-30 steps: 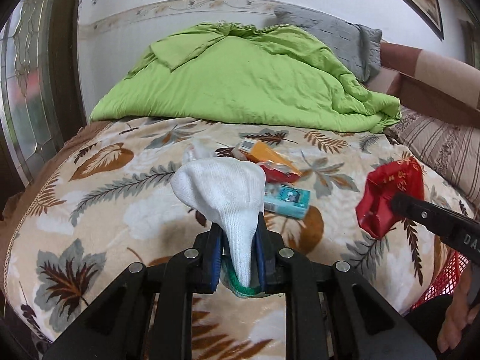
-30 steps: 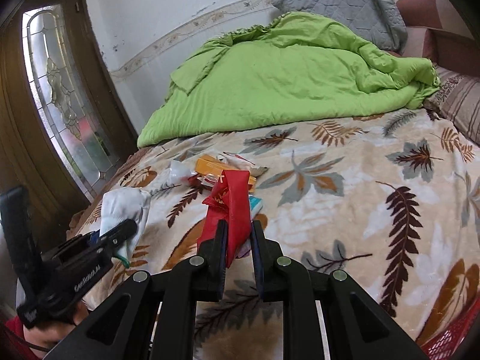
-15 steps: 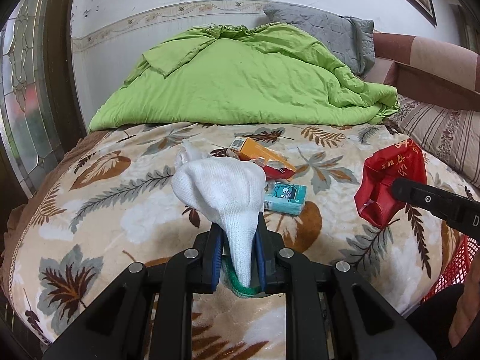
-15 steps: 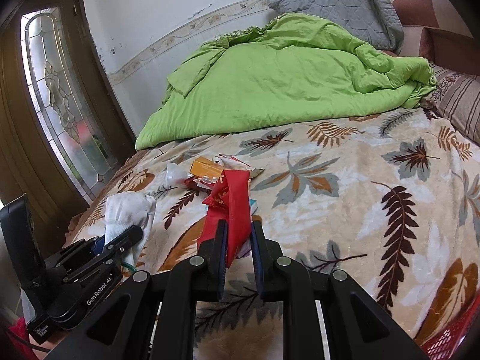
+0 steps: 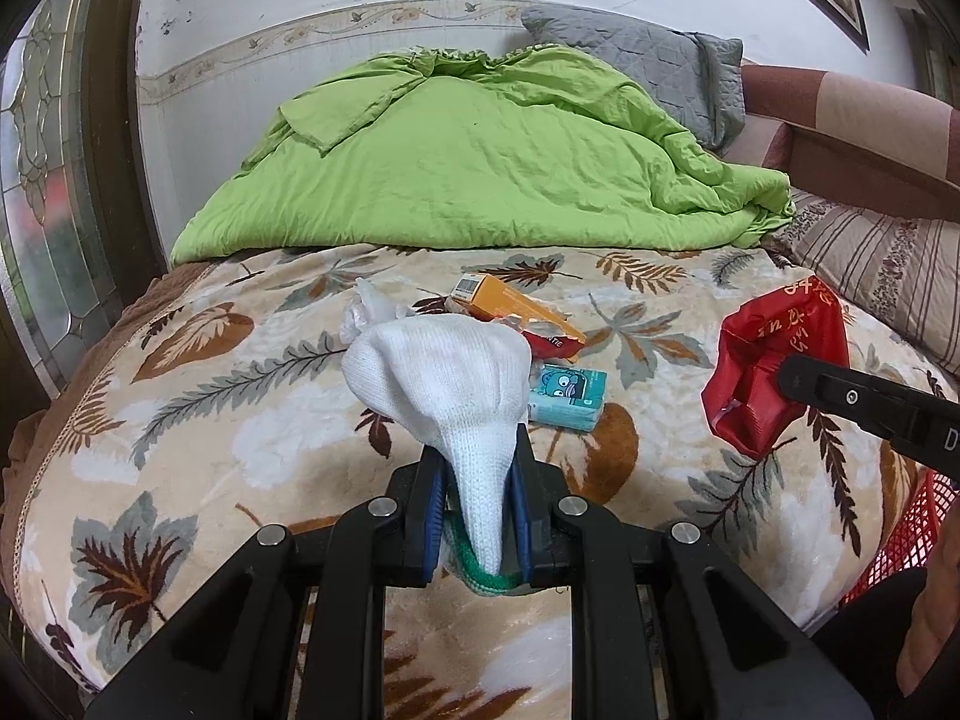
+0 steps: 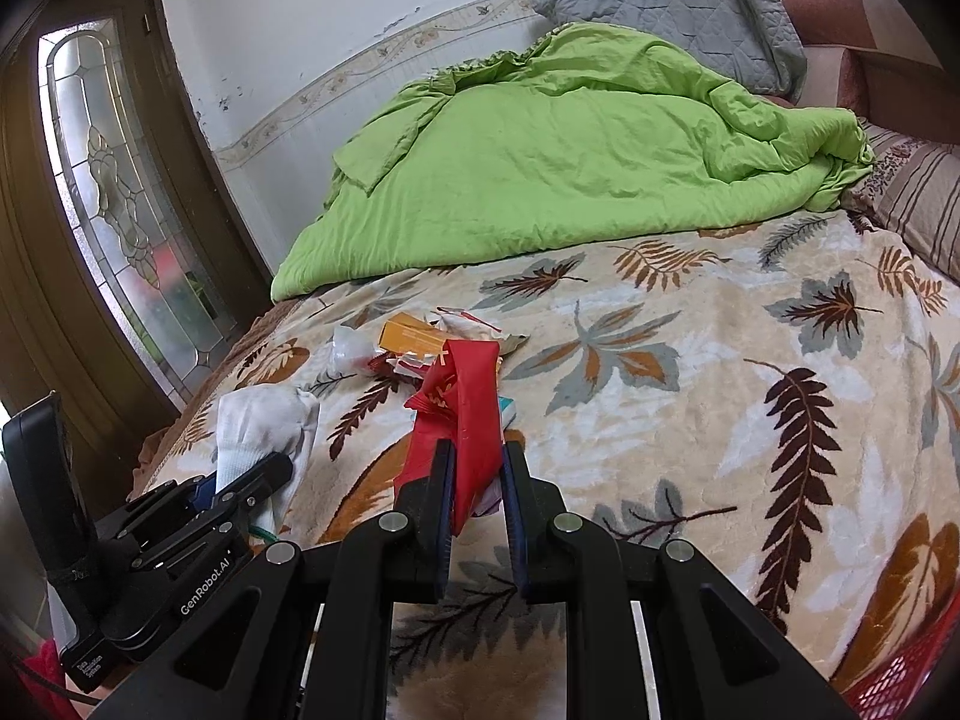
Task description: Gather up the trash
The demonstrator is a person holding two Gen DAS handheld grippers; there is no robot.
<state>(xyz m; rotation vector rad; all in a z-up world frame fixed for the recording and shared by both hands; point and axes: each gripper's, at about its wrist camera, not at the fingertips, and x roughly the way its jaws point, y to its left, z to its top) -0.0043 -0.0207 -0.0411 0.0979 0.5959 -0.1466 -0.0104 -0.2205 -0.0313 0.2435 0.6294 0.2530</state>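
Left tongs [image 5: 480, 516], at 6 o'clock of the left wrist view, are clamped on the cuff end of a white glove [image 5: 444, 384]. The green-trimmed cuff hangs below the pads, and the body bulges upward, so the glove is carried clear of the bed [image 5: 198, 408]. Right tongs [image 6: 477, 504] are clamped on a red wrapper [image 6: 462, 414], which stands up between the pads; in the left wrist view the same wrapper shows at 3 o'clock on the tip of the right tongs. Each tool thus holds one piece of trash, lifted off the leaf-patterned bedspread, probably for transfer to a red mesh basket [image 5: 906, 534]. Only a corner of the basket shows, at 4 o'clock beside the bed edge.

The remaining trash lies in a loose cluster on the bedspread, beyond the held glove toward 12 o'clock. Nearest is a teal tissue pack [image 5: 567, 399], then a red-and-white packet [image 5: 552, 345] touching an orange box [image 5: 510, 306], and a crumpled clear plastic bag [image 5: 363, 315] at 11 o'clock. These rest flat where dropped, within reach of either tool.

Farther back lies a bunched green quilt [image 5: 480, 162]. A grey pillow [image 5: 636, 66] leans against the wall.
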